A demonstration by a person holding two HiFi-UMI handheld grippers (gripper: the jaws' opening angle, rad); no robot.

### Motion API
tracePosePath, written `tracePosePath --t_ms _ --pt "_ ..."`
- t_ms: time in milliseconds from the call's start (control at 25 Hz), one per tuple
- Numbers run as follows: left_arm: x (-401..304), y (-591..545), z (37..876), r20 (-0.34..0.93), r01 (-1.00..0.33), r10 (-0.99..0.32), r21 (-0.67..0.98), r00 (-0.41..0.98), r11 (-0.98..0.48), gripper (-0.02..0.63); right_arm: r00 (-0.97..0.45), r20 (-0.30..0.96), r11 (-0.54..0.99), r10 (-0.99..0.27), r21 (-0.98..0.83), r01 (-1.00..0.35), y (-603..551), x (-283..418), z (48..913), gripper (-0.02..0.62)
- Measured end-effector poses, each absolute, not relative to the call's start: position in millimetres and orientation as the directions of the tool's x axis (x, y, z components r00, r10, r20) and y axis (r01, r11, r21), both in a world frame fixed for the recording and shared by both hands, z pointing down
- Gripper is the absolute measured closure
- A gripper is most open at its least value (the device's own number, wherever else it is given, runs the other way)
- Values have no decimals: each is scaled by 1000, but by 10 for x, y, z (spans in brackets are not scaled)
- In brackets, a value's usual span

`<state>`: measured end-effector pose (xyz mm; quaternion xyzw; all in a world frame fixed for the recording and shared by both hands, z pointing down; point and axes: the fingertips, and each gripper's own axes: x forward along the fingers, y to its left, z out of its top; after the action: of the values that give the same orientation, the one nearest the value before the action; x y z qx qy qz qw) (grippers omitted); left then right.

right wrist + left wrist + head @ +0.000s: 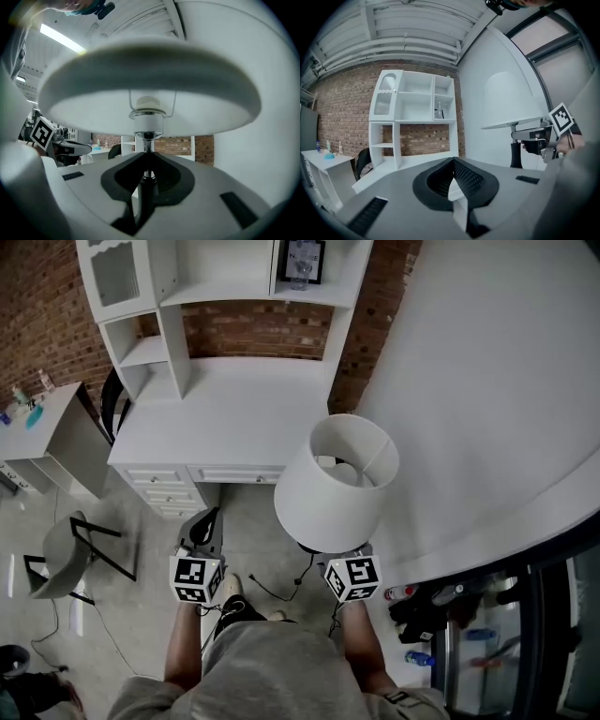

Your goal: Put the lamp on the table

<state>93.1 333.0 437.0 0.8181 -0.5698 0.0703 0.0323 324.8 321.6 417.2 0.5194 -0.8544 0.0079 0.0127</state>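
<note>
Lamp [333, 488] hangs in the air in front of the white table [234, 418], not on it yet. The right gripper [147, 161] has its fingers pinched on the thin, stiff stem [148, 140]. That looks like the best spot, because the big shade looks soft and tippy. The left gripper [452, 161] has its fingers closed on nothing.

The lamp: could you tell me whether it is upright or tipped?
Upright: the lamp has its stem vertical between the right tongs, shade level above.
</note>
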Motion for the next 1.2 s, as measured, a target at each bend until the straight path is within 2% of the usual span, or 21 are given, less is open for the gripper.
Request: tracePosePath --t_ms 480,1200 --pt "485 2683 4396 143 -959 -950 -14 279 -284 602 -518 14 518 -855 -20 -855 2474 2862 4124 523" --pt "-568 819 4401 172 -938 -924 -5 341 -347 601 -474 -16 474 -880 -24 -880 683 1742 3885 523"
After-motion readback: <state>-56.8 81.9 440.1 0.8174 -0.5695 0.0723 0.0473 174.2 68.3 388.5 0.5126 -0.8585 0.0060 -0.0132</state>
